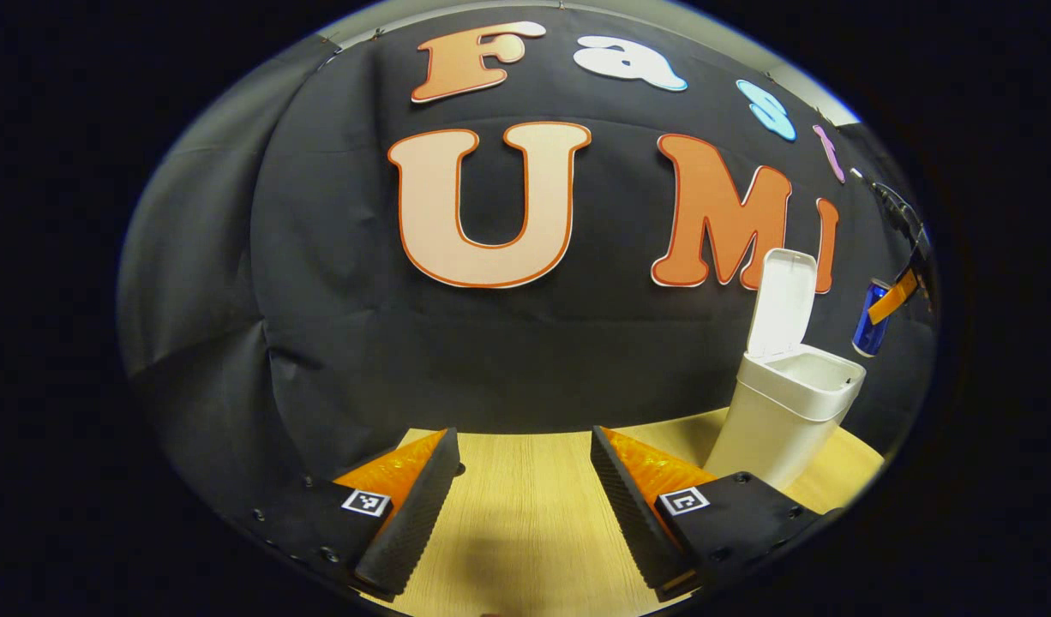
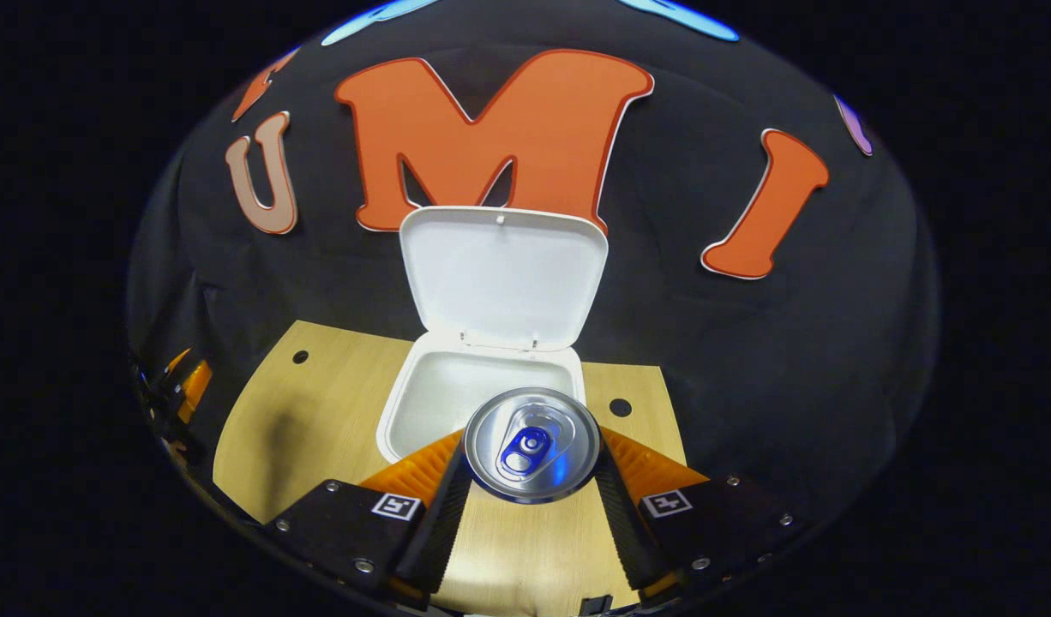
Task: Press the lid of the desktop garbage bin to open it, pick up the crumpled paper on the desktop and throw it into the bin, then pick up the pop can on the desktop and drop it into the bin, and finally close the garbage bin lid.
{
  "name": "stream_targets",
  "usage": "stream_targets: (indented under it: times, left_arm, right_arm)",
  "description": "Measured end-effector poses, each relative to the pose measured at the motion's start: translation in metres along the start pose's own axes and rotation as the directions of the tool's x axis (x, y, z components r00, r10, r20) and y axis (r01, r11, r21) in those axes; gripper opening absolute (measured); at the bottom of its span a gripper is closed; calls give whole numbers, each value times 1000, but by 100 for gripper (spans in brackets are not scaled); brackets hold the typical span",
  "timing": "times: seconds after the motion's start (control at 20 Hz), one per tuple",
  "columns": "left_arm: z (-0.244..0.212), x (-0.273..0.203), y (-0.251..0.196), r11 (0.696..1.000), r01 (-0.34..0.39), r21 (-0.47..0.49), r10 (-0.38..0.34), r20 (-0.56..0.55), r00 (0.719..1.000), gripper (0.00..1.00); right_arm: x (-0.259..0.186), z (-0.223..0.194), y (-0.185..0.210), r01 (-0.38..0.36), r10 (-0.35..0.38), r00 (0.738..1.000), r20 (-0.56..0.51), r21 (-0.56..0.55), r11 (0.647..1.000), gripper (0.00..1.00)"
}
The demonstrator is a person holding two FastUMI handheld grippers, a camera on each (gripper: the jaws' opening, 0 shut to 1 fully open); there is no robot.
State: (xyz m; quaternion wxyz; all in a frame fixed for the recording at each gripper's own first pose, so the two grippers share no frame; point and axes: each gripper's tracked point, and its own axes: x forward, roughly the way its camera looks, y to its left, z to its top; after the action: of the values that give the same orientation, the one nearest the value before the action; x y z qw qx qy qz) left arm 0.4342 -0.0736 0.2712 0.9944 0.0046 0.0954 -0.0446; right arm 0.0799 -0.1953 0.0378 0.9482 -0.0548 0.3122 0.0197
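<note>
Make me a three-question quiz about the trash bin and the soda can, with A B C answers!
1. Where is the pop can? A on the table; B between the right gripper's fingers; C under the bin.
2. What colour is the garbage bin? A white; B green; C red.
3. The bin's lid is: A shut; B missing; C standing open.

Answers: 1 B, both fingers press its sides above the bin's mouth. 2 A, its body and lid are white. 3 C, it stands upright behind the opening.

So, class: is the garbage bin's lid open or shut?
Open. The lid stands upright behind the bin, and its white hollow shows below the pop can.
</note>
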Motion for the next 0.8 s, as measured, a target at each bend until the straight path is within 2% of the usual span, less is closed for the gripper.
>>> stream_targets:
  times: [0.15, 0.2, 0.25, 0.3, 0.35, 0.55, 0.6, 0.8]
  left_arm:
    - [0, 0, 5, 1000, -8, -1, 8, 4, 1000, 98]
    - [-1, 0, 5, 1000, -9, 0, 9, 3, 1000, 98]
    - [-2, 1, 7, 1000, -12, -1, 12, 0, 1000, 98]
    - [-3, -1, 7, 1000, -15, -1, 15, -2, 1000, 98]
    - [-5, -3, 10, 1000, -17, -3, 17, -3, 1000, 98]
    - [-8, -5, 18, 1000, -29, -9, 29, -7, 1000, 98]
    - [-8, -5, 19, 999, -31, -12, 31, -8, 999, 98]
    - [-6, -5, 19, 999, -32, -14, 32, 0, 999, 98]
  right_arm:
    - [29, -6, -2, 0, -1, 998, -60, 0, 1000, 80]
    - [37, -7, -1, -1, 1, 997, -74, 0, 1000, 75]
    - [42, -6, 0, 1, -1, 997, -76, 1, 1000, 80]
    - [43, -6, 0, 1, 0, 997, -74, 4, 1000, 77]
    - [43, -5, 0, -4, 4, 998, -69, 9, 1000, 82]
    - [43, 0, 8, -24, 26, 998, -53, 27, 999, 89]
    - [42, 1, 10, -28, 29, 998, -50, 35, 999, 96]
    - [35, 5, 10, -36, 37, 999, -32, 24, 999, 98]
